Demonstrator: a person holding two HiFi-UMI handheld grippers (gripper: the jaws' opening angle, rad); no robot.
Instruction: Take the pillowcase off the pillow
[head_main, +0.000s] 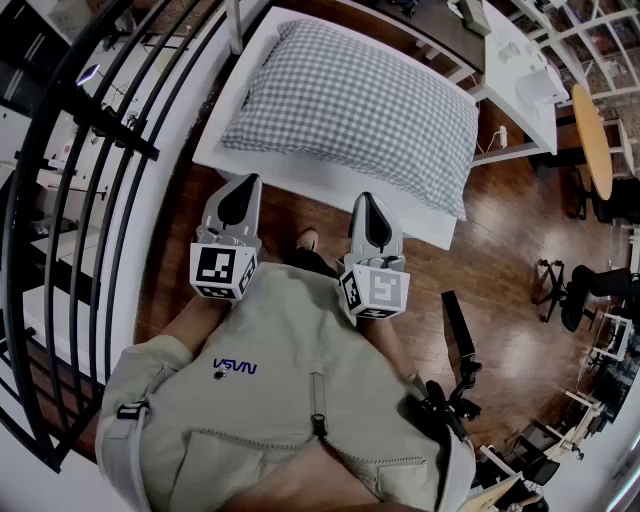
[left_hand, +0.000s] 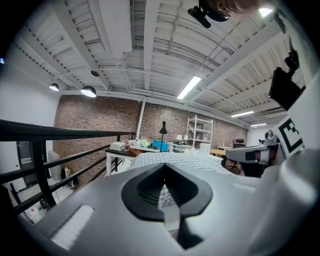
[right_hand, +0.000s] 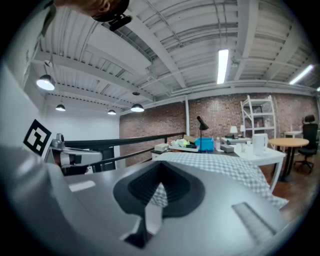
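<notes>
My left claw (head_main: 243, 192) and right claw (head_main: 368, 205) closed, empty, side by side, pillow (head_main: 330, 90) in its checked pillowcase (head_main: 380, 130) ahead of both on the white worktop (head_main: 300, 178), not touched

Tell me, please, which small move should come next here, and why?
Probably bring both grippers forward to the near edge of the pillow and open the jaws. The left gripper and the right gripper are shut and empty, short of the white table, and the checkered pillowcase is fully on and untouched.
</notes>
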